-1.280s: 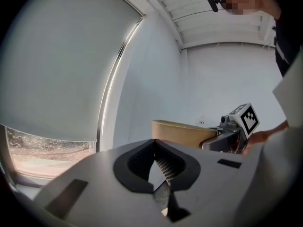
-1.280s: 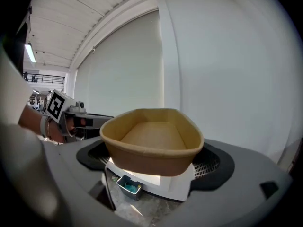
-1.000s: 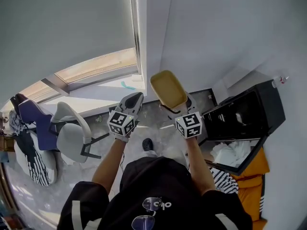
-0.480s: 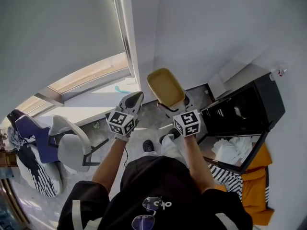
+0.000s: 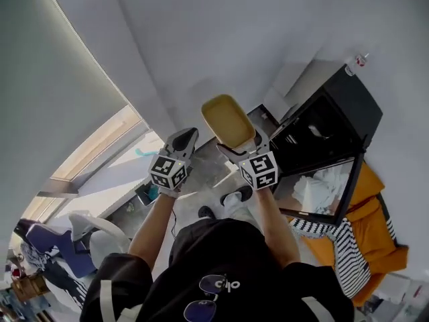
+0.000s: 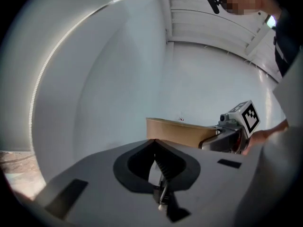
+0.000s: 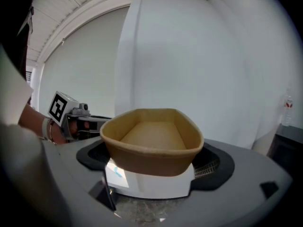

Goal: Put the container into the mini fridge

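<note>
Clamping right gripper [image 5: 240, 150]: your jaws pinch the near end of the container.
Left gripper [image 5: 184, 139]: your jaws are pressed together with nothing between them.
Container [image 5: 228, 120]: a tan open tray, raised in front of you, near the left gripper.
Mini fridge [image 5: 335, 123]: black, its door open, to your right, apart from the container.

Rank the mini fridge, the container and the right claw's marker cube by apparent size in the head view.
1. mini fridge, largest by far.
2. container.
3. marker cube on the right claw, smallest, although it is nearest the camera.
</note>
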`<state>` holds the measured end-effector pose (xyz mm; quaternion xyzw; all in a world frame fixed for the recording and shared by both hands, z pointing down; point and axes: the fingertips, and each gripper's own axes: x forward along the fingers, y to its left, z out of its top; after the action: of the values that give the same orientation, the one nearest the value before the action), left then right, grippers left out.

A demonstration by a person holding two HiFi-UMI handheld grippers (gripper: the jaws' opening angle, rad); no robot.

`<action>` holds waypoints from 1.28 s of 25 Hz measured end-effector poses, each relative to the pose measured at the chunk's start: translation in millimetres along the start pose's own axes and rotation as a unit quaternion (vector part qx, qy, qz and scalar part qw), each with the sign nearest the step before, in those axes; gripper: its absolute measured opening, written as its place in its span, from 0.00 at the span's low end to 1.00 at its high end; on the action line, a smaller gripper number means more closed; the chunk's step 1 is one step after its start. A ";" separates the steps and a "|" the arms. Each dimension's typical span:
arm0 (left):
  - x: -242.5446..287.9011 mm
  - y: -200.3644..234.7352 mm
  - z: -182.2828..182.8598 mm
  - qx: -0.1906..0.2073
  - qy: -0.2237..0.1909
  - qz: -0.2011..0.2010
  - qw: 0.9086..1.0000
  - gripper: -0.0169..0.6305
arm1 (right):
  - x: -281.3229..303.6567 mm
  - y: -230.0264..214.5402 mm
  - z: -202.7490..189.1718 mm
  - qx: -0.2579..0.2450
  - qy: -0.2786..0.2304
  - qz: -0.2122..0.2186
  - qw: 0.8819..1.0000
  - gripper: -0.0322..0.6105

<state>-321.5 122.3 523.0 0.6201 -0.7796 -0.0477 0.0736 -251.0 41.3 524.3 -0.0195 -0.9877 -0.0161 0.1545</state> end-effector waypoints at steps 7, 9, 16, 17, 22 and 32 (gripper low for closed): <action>137.9 -74.7 15.2 0.014 0.010 -0.140 0.990 0.04 | -60.8 -127.2 -18.1 0.040 0.000 -0.130 0.991 0.87; 172.8 -101.9 14.8 0.017 0.016 -0.176 0.984 0.04 | -84.5 -160.7 -25.8 0.051 -0.001 -0.166 0.985 0.87; 271.7 -210.7 3.0 0.032 0.044 -0.305 0.951 0.04 | -182.9 -253.3 -62.9 0.098 0.001 -0.294 0.951 0.87; 283.1 -225.6 0.2 0.033 0.047 -0.320 0.946 0.04 | -196.2 -263.9 -69.2 0.104 0.001 -0.310 0.945 0.87; 322.7 -284.1 -15.5 0.040 0.061 -0.377 0.923 0.04 | -247.0 -300.9 -96.9 0.131 0.002 -0.367 0.921 0.87; 382.6 -349.2 -24.6 0.041 0.078 -0.426 0.900 0.04 | -298.5 -351.8 -118.6 0.161 -0.004 -0.418 0.894 0.87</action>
<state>-66.2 -329.0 510.6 0.8974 -0.4335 0.0057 0.0816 53.8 -324.5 536.9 0.4201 -0.8945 0.0803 0.1304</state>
